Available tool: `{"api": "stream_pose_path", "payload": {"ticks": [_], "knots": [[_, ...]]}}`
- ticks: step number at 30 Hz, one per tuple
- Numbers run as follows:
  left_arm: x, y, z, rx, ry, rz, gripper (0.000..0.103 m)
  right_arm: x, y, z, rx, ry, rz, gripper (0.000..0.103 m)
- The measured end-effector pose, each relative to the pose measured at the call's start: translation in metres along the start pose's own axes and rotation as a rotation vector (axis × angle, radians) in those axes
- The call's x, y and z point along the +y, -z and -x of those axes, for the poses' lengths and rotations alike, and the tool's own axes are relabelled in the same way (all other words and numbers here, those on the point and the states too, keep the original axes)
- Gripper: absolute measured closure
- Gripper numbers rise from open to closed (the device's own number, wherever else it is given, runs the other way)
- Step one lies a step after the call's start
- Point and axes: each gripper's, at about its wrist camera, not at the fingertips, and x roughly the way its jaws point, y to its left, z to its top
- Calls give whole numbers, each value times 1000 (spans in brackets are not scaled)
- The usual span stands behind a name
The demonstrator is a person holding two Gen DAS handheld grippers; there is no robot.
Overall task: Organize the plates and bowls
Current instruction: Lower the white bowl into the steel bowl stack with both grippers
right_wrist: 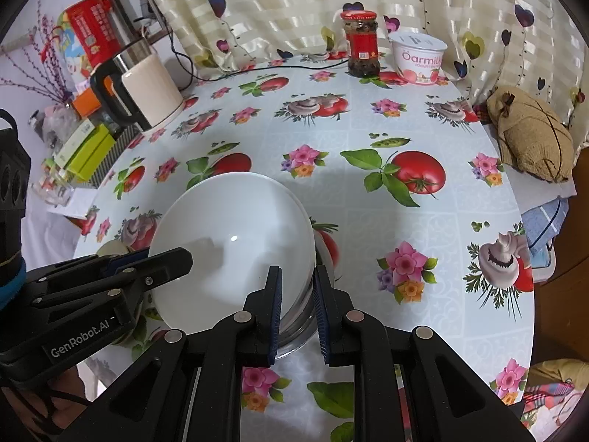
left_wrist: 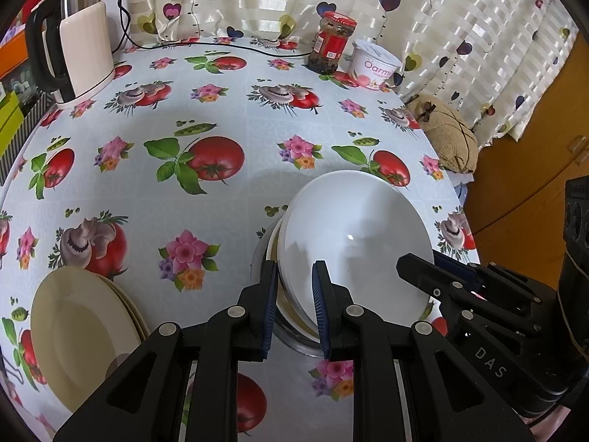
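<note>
A white bowl (left_wrist: 353, 235) (right_wrist: 235, 235) sits tilted on top of a stack made of a cream bowl (left_wrist: 273, 250) and a steel bowl (left_wrist: 294, 342) (right_wrist: 298, 318). My left gripper (left_wrist: 294, 269) is shut on the white bowl's near left rim. The right gripper (right_wrist: 298, 272) is shut on the opposite rim. Each gripper also shows in the other's view, the right one (left_wrist: 419, 263) at the bowl's right side and the left one (right_wrist: 162, 258) at its left. Stacked cream plates (left_wrist: 81, 331) lie on the table to the left of the bowls.
The table wears a tomato-and-flower oilcloth (left_wrist: 221, 110). A kettle (left_wrist: 84, 55) stands at the back left, with a red-lidded jar (left_wrist: 331, 42) and a yogurt tub (left_wrist: 373, 64) at the back by the curtain. A burlap pouch (right_wrist: 530, 136) lies off the right edge.
</note>
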Motion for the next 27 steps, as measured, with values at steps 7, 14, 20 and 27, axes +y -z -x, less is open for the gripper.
{"api": "stream_pose_path", "payload": {"ticks": [7, 14, 20, 27], "knots": [[4, 0, -2, -10, 6, 15, 83, 0, 1, -1, 2, -9, 0, 84], [6, 3, 0, -25, 24, 22, 83, -1, 1, 4, -9, -13, -3, 84], [7, 3, 9, -83, 32, 26, 83, -3, 1, 8, -18, -14, -9, 84], [3, 3, 10, -118, 21, -10, 83, -5, 3, 12, -25, -19, -10, 85]]}}
